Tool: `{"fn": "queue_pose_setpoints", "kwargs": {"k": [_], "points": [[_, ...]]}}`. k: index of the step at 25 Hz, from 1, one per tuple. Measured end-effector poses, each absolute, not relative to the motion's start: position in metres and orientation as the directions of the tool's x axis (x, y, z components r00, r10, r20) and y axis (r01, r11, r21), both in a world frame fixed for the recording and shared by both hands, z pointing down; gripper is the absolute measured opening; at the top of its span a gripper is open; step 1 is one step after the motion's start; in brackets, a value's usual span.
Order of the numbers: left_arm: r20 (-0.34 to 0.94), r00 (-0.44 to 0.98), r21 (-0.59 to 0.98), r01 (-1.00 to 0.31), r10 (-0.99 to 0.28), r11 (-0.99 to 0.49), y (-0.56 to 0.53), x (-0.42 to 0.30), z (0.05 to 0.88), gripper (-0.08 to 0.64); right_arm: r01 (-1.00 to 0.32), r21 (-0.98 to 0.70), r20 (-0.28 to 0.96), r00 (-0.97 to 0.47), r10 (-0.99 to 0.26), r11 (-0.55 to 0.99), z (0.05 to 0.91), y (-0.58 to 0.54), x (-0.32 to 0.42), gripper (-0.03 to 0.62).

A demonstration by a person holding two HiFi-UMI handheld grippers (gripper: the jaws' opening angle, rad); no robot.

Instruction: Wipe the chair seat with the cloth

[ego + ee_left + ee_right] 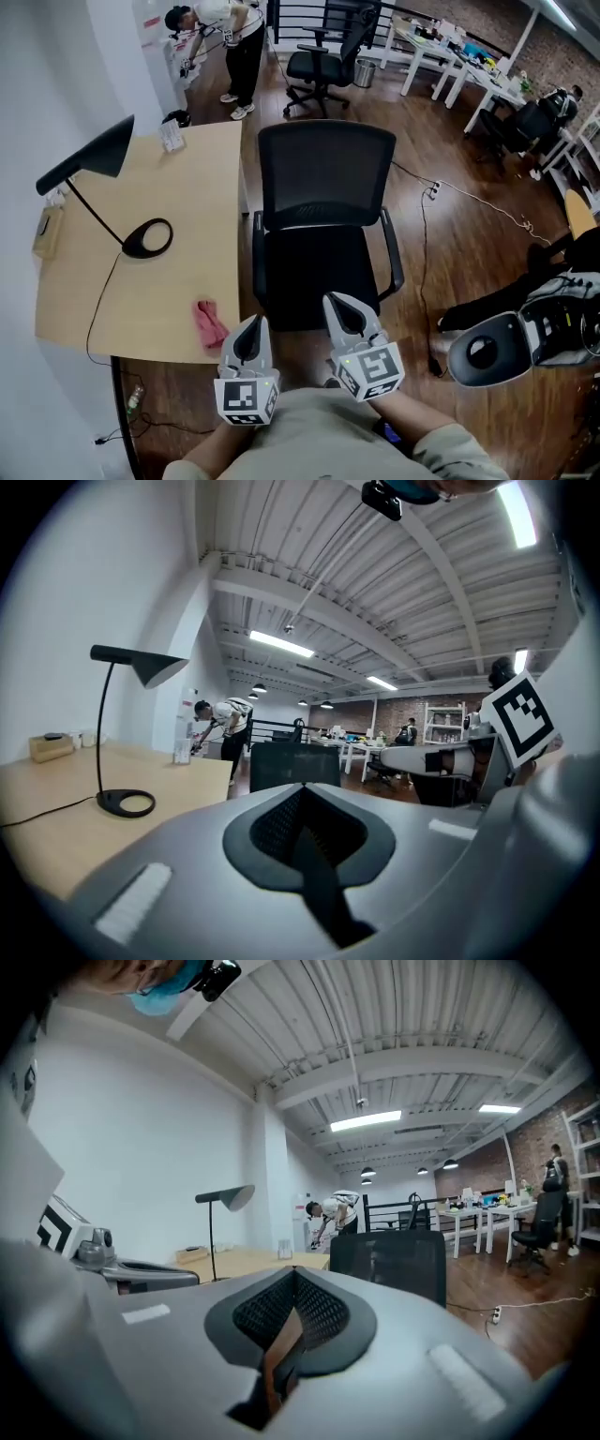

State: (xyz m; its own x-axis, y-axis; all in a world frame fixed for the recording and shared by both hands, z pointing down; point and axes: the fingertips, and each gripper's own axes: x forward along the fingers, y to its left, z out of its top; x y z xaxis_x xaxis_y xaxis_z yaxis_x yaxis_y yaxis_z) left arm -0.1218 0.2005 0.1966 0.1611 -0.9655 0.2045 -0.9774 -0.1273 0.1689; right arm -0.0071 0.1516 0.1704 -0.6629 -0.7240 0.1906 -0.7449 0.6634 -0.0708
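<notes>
Nearly level, left claw and right claw face the chair, each pressed together, empty.

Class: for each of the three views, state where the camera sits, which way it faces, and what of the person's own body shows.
Head view: on the head, steeply down at black mesh office chair, light wooden desk, pink cloth; left gripper, right gripper, sleeves show.
Left gripper view: on that gripper, roughly level along its shut jaws toward black desk lamp; right gripper's marker cube at right.
Right gripper view: likewise level, over shut jaws; left gripper at left.
Shared: both gripper views show lamp and chair back.
</notes>
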Motion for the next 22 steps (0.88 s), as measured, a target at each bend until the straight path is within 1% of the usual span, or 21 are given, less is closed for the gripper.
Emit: {"fn": "queue_pose_setpoints", "kwargs": {"k": [6, 9, 13, 15, 18, 22], "points": [[0.187, 0.225, 0.091, -0.973, -0.956, -0.212, 0.218, -0.045, 0.161, 0.003, -0.748, -0.034, 0.093, -0.663, -0.743, 0.663, 0.119, 0.176, 0.072, 0.000], [0.165, 0.192, 0.027, -0.981, -0.967, -0.190, 0.235, -0.015, 0.146, 0.003, -0.760, -0.046, 0.050, -0.650, -0.758, 0.648, 0.101, 0.191, 0.118, 0.000], [0.171, 0.131, -0.032, -0.990, -0.977, -0.139, 0.263, 0.014, 0.147, 0.003, -0.779, -0.085, 0.008, -0.623, -0.782, 0.621, 0.094, 0.214, 0.172, 0.000], [0.176, 0.101, -0.027, -0.994, -0.979, -0.107, 0.279, 0.023, 0.155, 0.003, -0.779, -0.090, 0.008, -0.623, -0.782, 0.620, 0.100, 0.231, 0.187, 0.000], [0.195, 0.069, -0.020, -0.997, -0.978, -0.075, 0.289, 0.030, 0.165, 0.003, -0.768, -0.085, 0.041, -0.640, -0.767, 0.635, 0.117, 0.239, 0.194, 0.000], [0.204, 0.070, -0.050, -0.995, -0.976, -0.082, 0.298, 0.035, 0.172, 0.003, -0.768, -0.100, 0.076, -0.640, -0.764, 0.633, 0.135, 0.243, 0.201, 0.000]]}}
